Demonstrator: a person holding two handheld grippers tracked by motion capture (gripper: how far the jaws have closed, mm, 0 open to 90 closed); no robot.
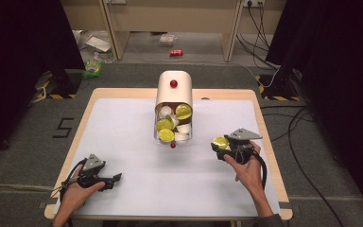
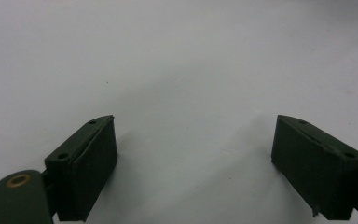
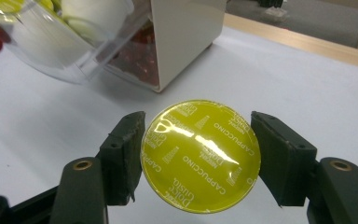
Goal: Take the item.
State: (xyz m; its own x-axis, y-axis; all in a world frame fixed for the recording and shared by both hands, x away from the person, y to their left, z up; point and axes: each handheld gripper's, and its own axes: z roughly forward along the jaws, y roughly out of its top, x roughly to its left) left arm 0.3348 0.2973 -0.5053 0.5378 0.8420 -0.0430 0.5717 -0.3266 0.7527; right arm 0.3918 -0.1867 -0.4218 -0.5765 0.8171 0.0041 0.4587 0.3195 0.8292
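Observation:
A cream capsule dispenser with a red knob stands at the table's far middle. Its clear drawer is pulled out and holds several yellow-lidded and white coffee capsules. My right gripper is at the right of the drawer, shut on a yellow-lidded capsule printed "Cappuccino", lid toward the camera, both pads pressed on its rim. That capsule hangs a little above the white mat. My left gripper rests low at the near left, open, with only bare mat between its jaws.
A white mat covers the wooden table. The dispenser and drawer stand close ahead-left of the right gripper. Cables and a red can lie on the floor beyond the table.

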